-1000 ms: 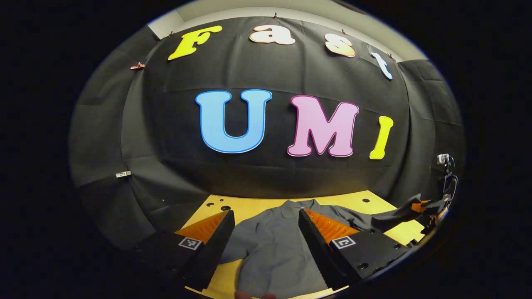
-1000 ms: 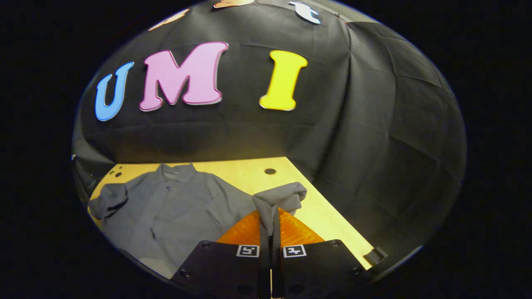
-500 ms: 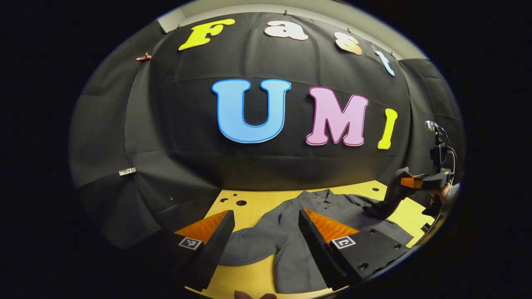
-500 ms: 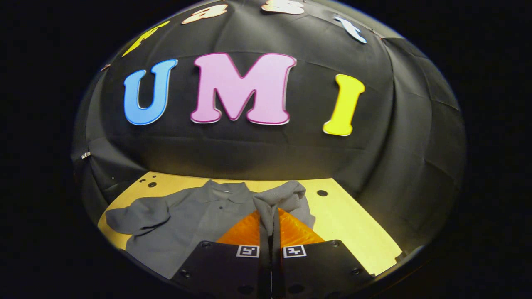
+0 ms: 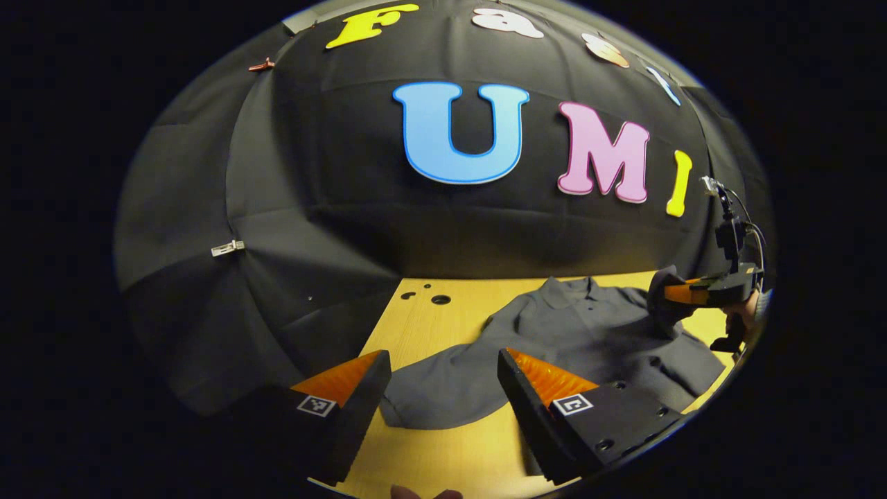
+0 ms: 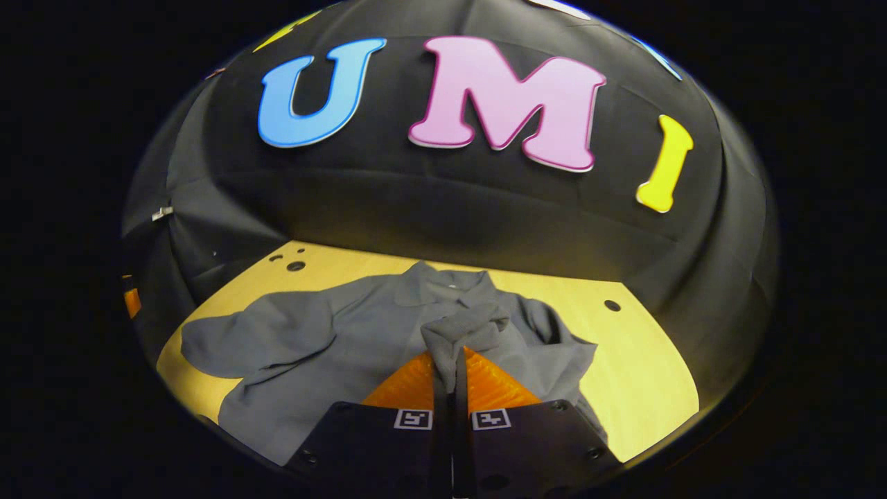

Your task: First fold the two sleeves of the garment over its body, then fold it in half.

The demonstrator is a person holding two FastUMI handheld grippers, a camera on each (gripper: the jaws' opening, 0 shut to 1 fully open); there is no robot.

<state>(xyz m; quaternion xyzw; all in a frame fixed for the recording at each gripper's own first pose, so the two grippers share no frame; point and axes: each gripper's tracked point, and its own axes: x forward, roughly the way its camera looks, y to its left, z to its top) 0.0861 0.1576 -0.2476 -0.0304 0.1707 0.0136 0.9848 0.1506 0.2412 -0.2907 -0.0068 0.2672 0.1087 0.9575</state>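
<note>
A grey collared shirt [image 5: 582,333] lies face up on the wooden table [image 5: 423,326]. In the right gripper view my right gripper [image 6: 451,355] is shut on the cuff of one sleeve [image 6: 461,329], held just above the shirt's body [image 6: 360,333] below the collar. The left gripper view shows that same gripper [image 5: 682,292] at the far right with the cuff bunched in it. My left gripper [image 5: 441,357] is open, low over the table. The other sleeve [image 5: 433,391] lies flat between and just beyond its fingers, spread out to the side [image 6: 256,339].
The table [image 6: 644,360] has small round holes near its back edge [image 5: 440,299] [image 6: 612,305]. Black cloth walls close in the back and both sides. A hand [image 5: 745,319] holds the right gripper at the table's right edge.
My right gripper has carried the sleeve cuff from beside the shirt in over its body. My left gripper has shifted left, so the other sleeve now lies between its open fingers.
</note>
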